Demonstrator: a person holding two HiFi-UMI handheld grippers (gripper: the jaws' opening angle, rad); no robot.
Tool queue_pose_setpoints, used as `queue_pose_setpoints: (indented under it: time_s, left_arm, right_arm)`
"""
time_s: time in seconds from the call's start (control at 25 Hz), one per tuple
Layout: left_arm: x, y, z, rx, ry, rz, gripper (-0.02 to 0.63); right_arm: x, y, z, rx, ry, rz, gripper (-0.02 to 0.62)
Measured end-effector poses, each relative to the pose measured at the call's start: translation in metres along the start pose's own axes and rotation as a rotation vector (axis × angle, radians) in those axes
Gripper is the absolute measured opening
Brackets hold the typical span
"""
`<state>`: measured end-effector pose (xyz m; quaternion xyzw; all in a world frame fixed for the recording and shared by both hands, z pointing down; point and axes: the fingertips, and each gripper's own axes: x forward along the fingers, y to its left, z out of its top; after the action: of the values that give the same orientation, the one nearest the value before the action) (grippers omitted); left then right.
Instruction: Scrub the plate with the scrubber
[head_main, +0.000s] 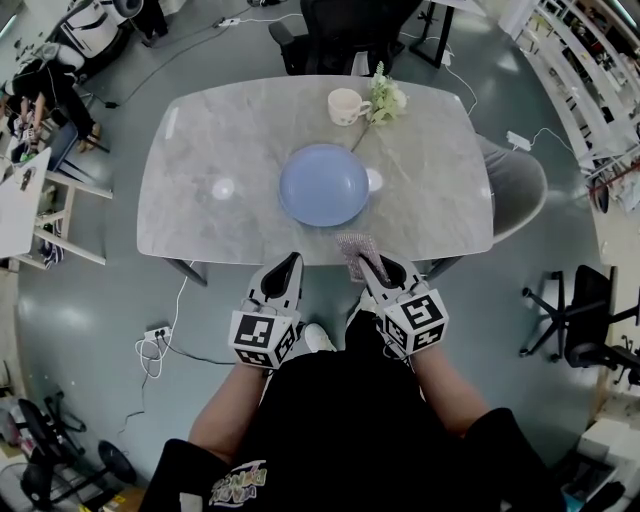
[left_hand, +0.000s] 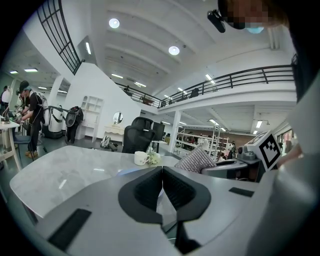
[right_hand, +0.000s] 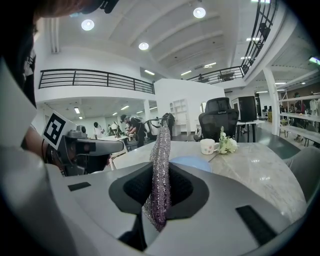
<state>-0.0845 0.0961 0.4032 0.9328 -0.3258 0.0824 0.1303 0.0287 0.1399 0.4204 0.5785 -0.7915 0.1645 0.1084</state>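
While the right hand-held gripper (head_main: 372, 268) clamps the silvery mesh scrubber (head_main: 355, 247), the left hand-held gripper (head_main: 290, 263) is closed empty, so the unsteadied round blue plate (head_main: 323, 185) may skid.

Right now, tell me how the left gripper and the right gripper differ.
The left gripper is empty, while the right gripper is clamped on the scrubber, a silvery mesh pad standing on edge. The left gripper's pads meet each other; the right gripper's pads are kept apart by the scrubber. Both are held near the table's near edge, aimed towards the blue plate, and neither touches it.
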Motion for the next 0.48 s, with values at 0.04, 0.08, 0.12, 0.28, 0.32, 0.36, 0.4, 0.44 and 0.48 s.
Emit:
queue_pose_setpoints:
  time_s: [0.04, 0.08, 0.12, 0.28, 0.32, 0.36, 0.4, 0.44, 0.48]
  left_arm:
    - [0.0005, -0.0001, -0.0007, 0.0, 0.001, -0.001, 0.018]
    - [0.0009, -0.0004, -0.0013, -0.001, 0.001, -0.003, 0.018]
    - [0.0012, -0.0006, -0.0015, 0.0, 0.001, -0.004, 0.018]
    - [0.0015, 0.0018, 0.0003, -0.003, 0.002, -0.008, 0.018]
    - [0.0017, 0.0025, 0.001, -0.003, 0.002, -0.009, 0.018]
    - [0.0021, 0.0029, 0.0014, -0.003, 0.002, -0.01, 0.018]
    - [0.0027, 0.0031, 0.0015, -0.003, 0.001, -0.011, 0.018]
    - [0.0032, 0.003, 0.0015, -0.002, 0.0, -0.013, 0.018]
    - [0.0036, 0.0028, 0.0015, -0.001, 0.0, -0.015, 0.018]
  right_arm:
    - [0.0002, -0.0004, -0.0008, 0.001, 0.0, -0.001, 0.069]
    - [0.0001, -0.0007, -0.0012, 0.002, 0.0, -0.001, 0.069]
    - [0.0001, -0.001, -0.0011, 0.002, -0.001, -0.003, 0.069]
    - [0.0011, -0.0005, 0.0021, 0.001, -0.002, -0.009, 0.069]
    - [0.0014, -0.0004, 0.0028, 0.001, -0.001, -0.01, 0.069]
    - [0.0014, -0.0004, 0.0031, 0.002, -0.001, -0.012, 0.069]
    - [0.0014, -0.0007, 0.003, 0.002, -0.001, -0.014, 0.069]
    - [0.0013, -0.0012, 0.0026, 0.003, -0.001, -0.016, 0.069]
    - [0.0012, -0.0017, 0.0023, 0.003, -0.001, -0.018, 0.069]
